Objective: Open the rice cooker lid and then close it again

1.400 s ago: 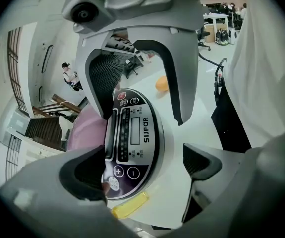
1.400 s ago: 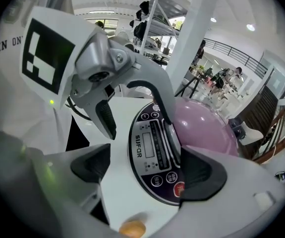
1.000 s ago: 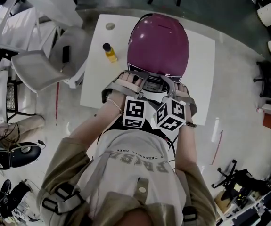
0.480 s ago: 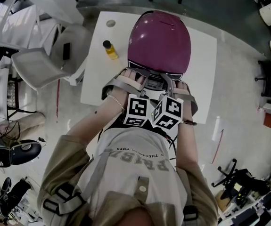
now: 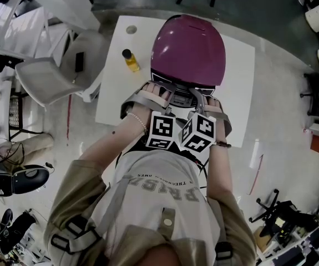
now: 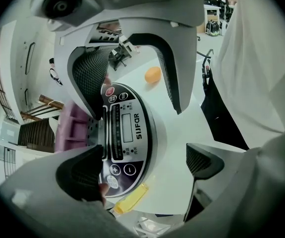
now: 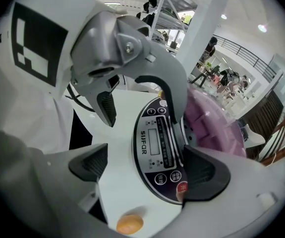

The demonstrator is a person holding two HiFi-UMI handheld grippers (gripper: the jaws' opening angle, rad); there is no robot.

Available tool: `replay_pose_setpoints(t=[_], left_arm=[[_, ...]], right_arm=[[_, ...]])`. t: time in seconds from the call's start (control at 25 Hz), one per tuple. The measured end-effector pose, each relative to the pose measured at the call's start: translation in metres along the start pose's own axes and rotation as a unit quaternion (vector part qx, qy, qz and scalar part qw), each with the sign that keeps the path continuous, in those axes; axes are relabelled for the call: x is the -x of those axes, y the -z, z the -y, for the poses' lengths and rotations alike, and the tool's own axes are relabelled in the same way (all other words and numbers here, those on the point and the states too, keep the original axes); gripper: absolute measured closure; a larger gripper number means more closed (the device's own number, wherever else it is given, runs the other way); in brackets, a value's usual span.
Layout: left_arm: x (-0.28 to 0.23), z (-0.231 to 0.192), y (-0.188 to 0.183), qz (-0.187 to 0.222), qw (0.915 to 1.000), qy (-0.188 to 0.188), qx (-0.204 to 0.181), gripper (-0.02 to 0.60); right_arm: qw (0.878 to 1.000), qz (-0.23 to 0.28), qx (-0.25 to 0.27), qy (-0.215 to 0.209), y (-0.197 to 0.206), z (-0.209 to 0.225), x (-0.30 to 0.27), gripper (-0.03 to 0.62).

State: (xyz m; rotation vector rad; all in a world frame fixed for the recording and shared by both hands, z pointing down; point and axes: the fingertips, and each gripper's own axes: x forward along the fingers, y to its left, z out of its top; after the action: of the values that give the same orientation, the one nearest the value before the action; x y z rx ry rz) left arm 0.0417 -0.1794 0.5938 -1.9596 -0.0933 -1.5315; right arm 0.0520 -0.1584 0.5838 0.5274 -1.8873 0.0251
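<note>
A rice cooker with a purple domed lid (image 5: pixel 188 49) stands on a white table (image 5: pixel 238 71). Its dark control panel (image 6: pixel 126 135) (image 7: pixel 158 148) faces me. My left gripper (image 5: pixel 160 92) (image 6: pixel 142 167) and right gripper (image 5: pixel 203 96) (image 7: pixel 147 168) sit side by side at the cooker's front, just below the lid's edge. Both are open and straddle the panel. Each has one pad (image 6: pixel 80 175) (image 7: pixel 206 172) close to the seam under the purple lid (image 6: pixel 70 128) (image 7: pixel 214 128). I cannot tell whether the lid is latched.
A small bottle of yellow liquid (image 5: pixel 129 61) (image 6: pixel 130 198) stands on the table left of the cooker. An orange round object (image 6: pixel 152 74) (image 7: pixel 130 223) lies to the cooker's right. A grey chair (image 5: pixel 54 76) stands left of the table, with cluttered floor around it.
Both grippers have stayed at the cooker's front with only a slight shift. The lid looks the same.
</note>
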Motion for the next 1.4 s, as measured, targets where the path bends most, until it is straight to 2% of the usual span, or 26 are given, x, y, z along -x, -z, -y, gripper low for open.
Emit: replay_pose_setpoints(t=[1.12,1.4], left_arm=[[-0.001,-0.006,0.001,0.004,1.0,0.001,0.006,0.043],[0.0,-0.01,-0.001,0.014,0.9996,0.001,0.023,0.043]], right_arm=[[1.0,0.011,-0.019,-0.011,-0.003,0.006,0.001,0.134],[0.999,0.034,-0.034,-0.001,-0.007,0.011,0.002,0.134]])
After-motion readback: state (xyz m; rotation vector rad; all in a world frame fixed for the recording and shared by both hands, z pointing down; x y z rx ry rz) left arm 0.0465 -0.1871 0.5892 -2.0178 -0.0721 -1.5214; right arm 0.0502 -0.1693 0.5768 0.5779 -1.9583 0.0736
